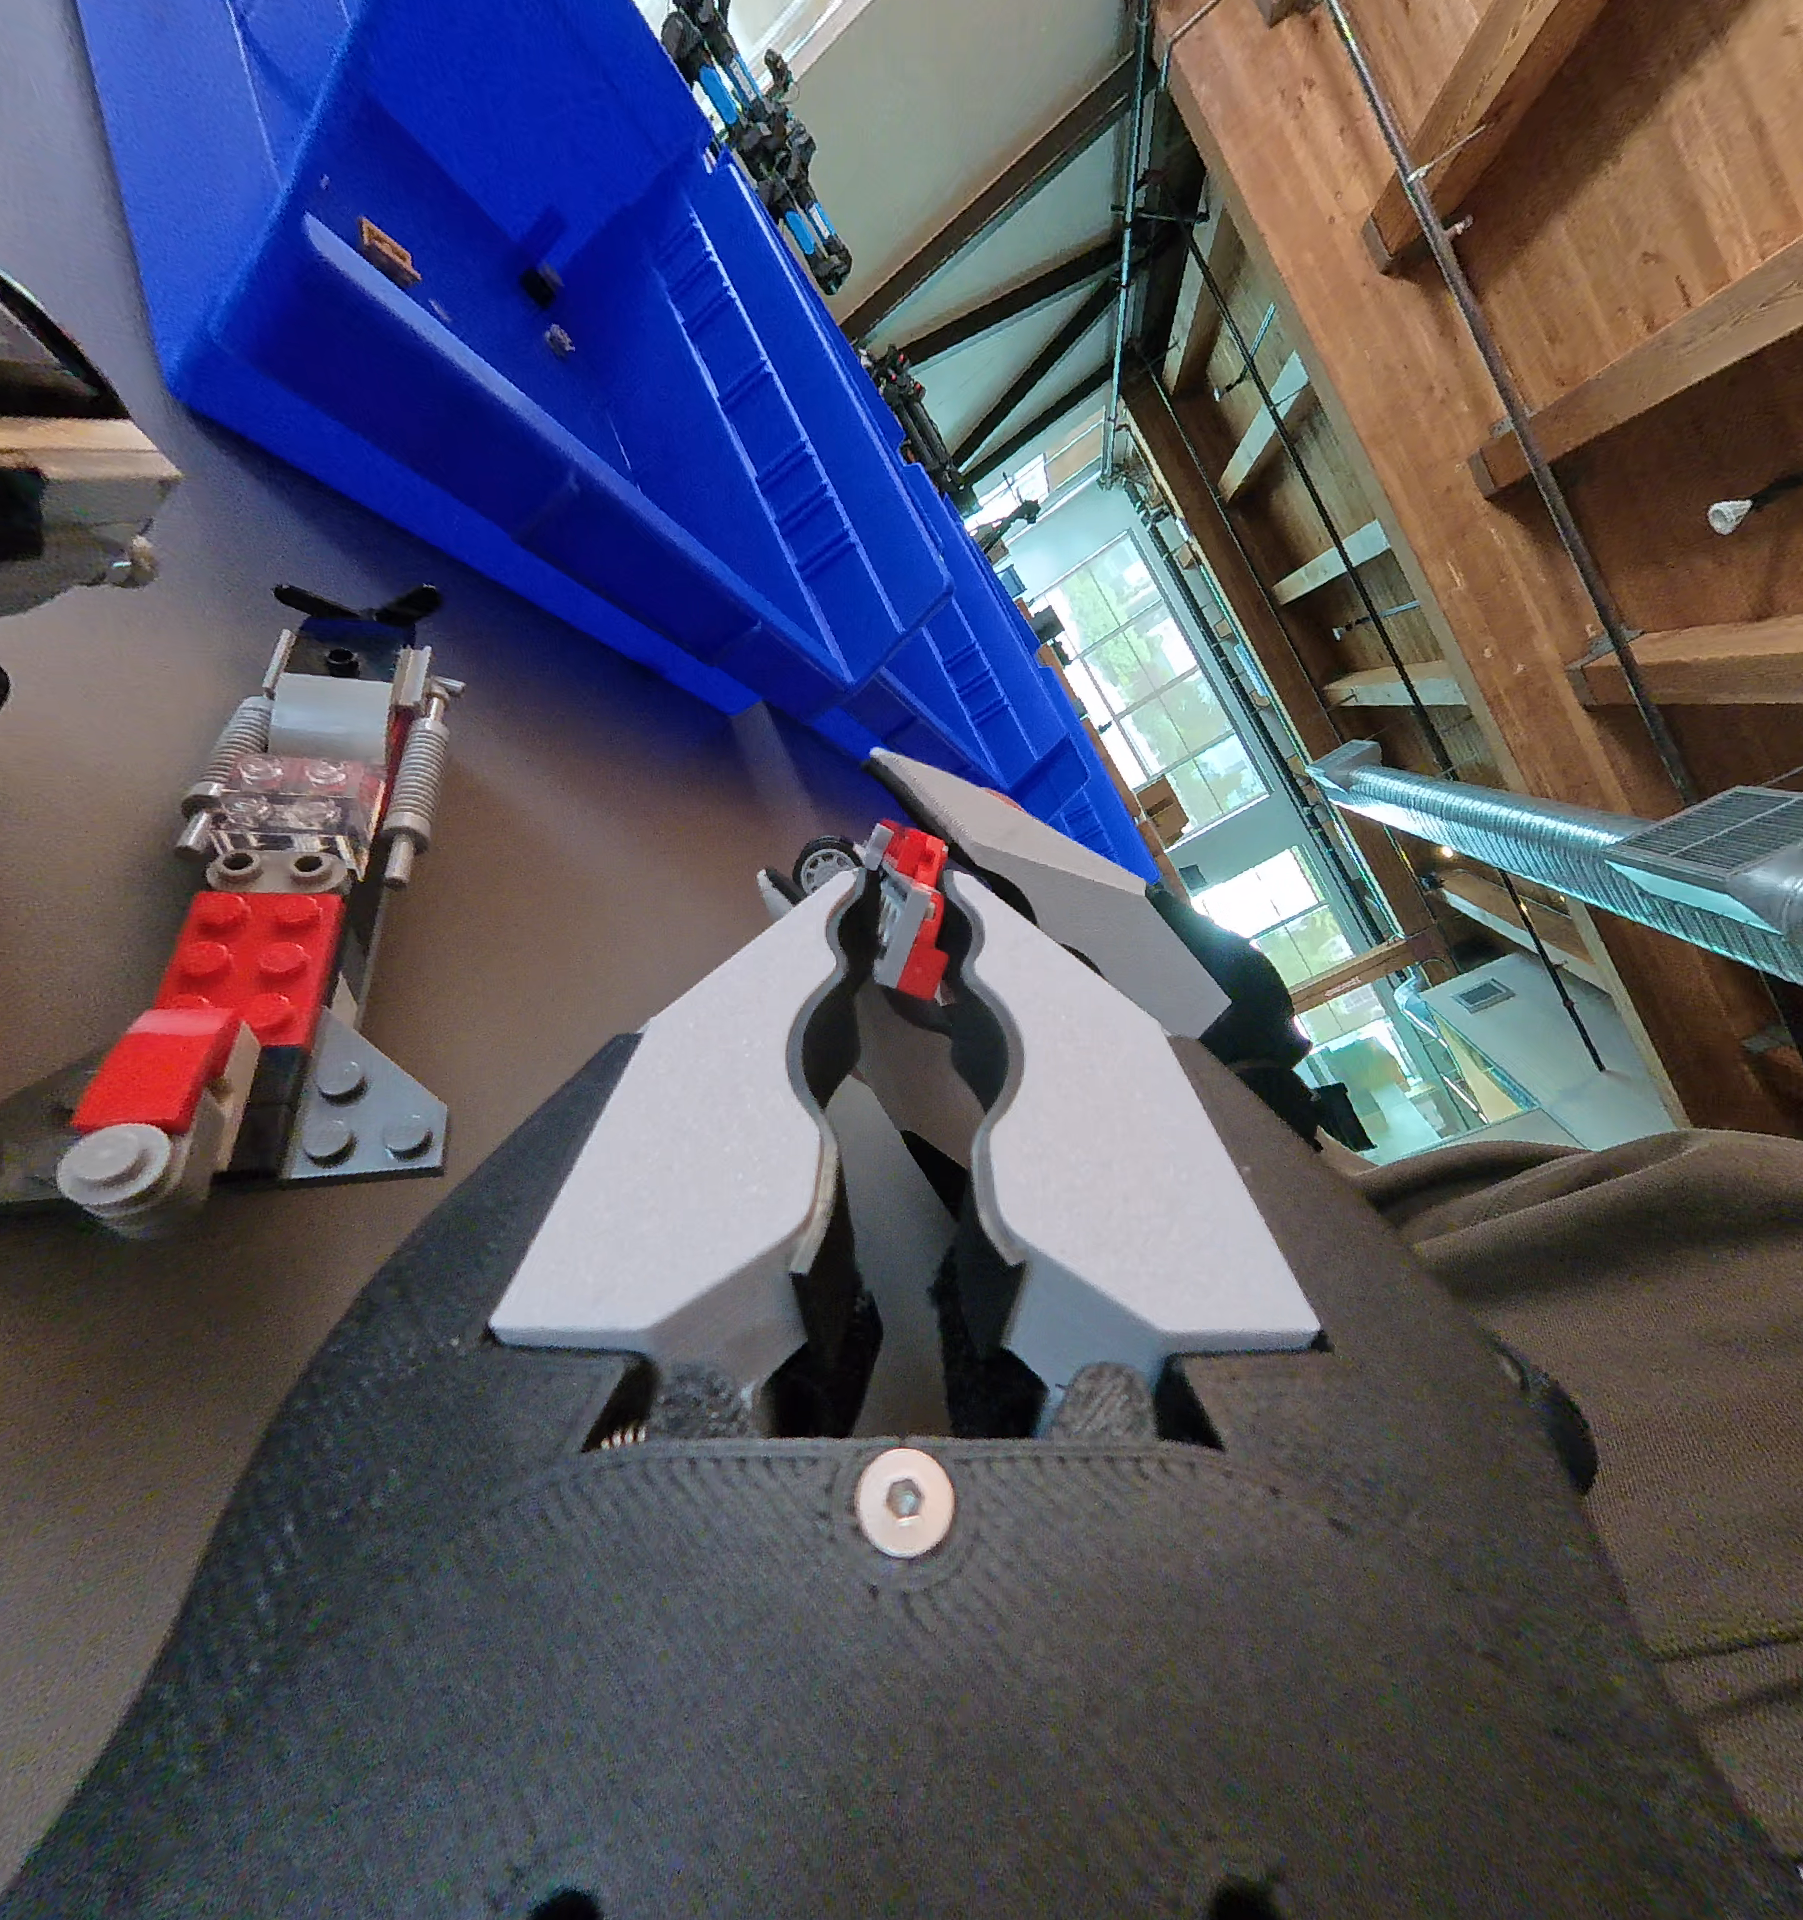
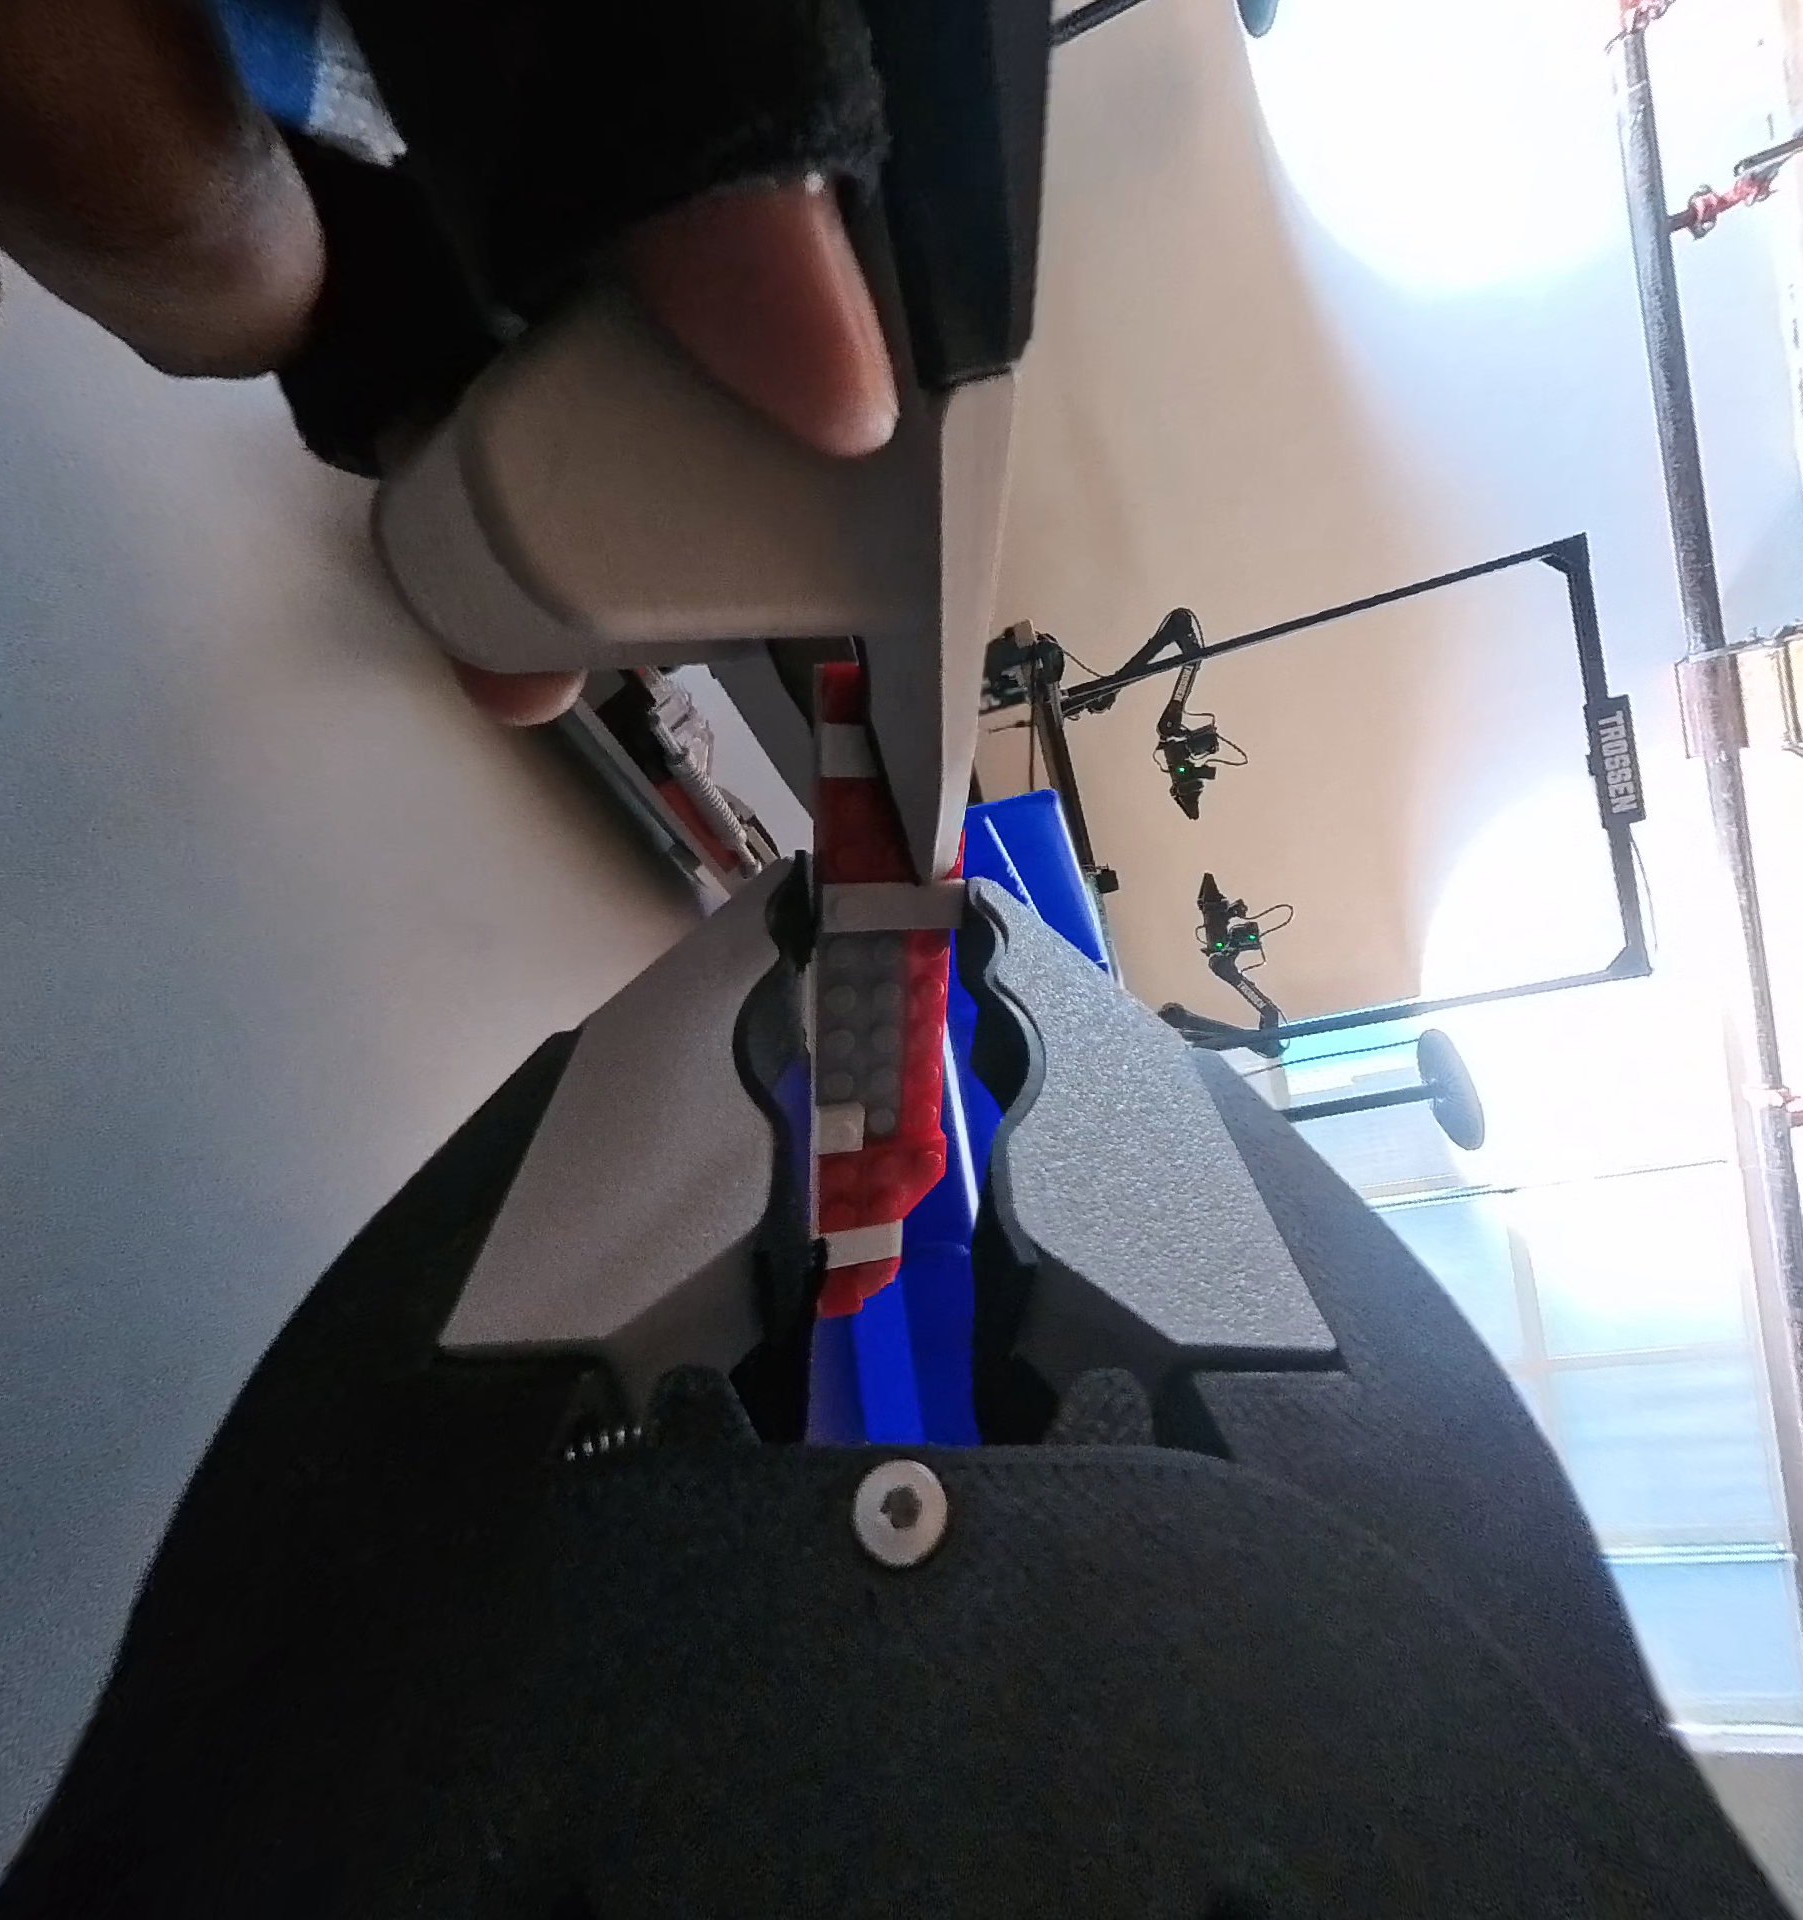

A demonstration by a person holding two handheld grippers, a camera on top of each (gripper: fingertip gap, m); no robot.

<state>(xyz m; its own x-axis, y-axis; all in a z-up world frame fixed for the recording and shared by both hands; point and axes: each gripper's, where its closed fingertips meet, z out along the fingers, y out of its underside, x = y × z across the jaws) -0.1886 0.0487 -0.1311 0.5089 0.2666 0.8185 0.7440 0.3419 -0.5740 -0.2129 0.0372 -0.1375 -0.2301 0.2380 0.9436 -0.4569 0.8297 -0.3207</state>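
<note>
- Your left gripper [image 1: 902, 914] pinches one end of a small red and grey brick assembly [image 1: 912, 920]; its two grey fingers [image 1: 731, 1049] sit close together with the piece caught at the tips.
- Your right gripper [image 2: 881, 914] clamps the same red and grey brick assembly, seen in the right wrist view as a long studded strip running between the fingers, with a grey cross plate [image 2: 881, 909] spanning from one fingertip to the other.
- In that view, the left gripper's grey finger comes down from above and its tip meets the strip just above the cross plate.
- A small wheel [image 1: 826, 862] shows just behind the left fingertips, beside the held piece.
- The assembly is up off the dark surface [image 1: 585, 894], carried between both grippers.
- A second, larger brick model [image 1: 273, 904] lies flat on the surface to the left, with red bricks, clear bricks and grey spring parts.
- Blue bins [image 1: 523, 343] stand in a row along the far side of the surface.
</note>
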